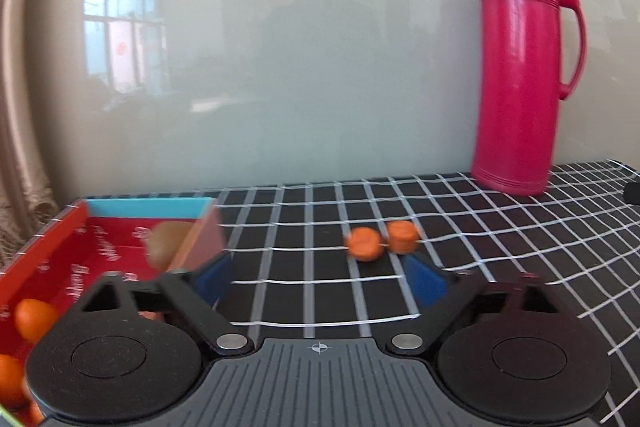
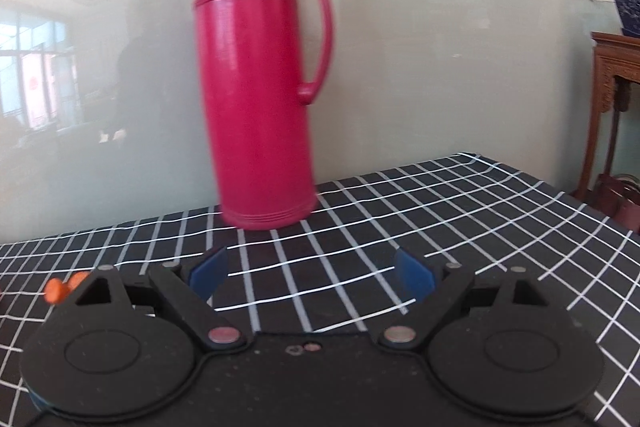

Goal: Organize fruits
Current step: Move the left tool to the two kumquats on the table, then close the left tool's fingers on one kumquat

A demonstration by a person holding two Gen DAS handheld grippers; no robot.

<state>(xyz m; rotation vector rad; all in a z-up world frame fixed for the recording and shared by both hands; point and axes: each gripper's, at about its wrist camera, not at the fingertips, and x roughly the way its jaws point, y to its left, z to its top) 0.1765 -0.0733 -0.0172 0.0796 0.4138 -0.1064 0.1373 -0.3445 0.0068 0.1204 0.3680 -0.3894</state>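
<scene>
Left wrist view: we look along our left gripper [image 1: 318, 277], whose blue pads [image 1: 424, 281] stand wide apart with bare cloth between them, grasping nothing.
Box: at eight o'clock we see a red box [image 1: 60, 247] with a blue far wall; its right wall is touching or just beside the left pad, we cannot tell which.
Fruit in box: we count oranges [image 1: 34, 319] low at eight o'clock and a blurred brown fruit [image 1: 168, 241] further in.
Loose fruit: two orange fruits [image 1: 364, 243] lie side by side on the checked tablecloth [image 1: 304, 227], just beyond the pads at one o'clock.
Flask: a pink thermos flask [image 1: 516, 67] stands upright at two o'clock, against the glossy wall.
Right wrist view: our right gripper [image 2: 312, 277] is released too, pads spread over empty cloth.
Same fruit: we catch them small at nine o'clock.
Far: the flask stands at twelve o'clock; a wooden stand [image 2: 612, 87] sits at three o'clock.
</scene>
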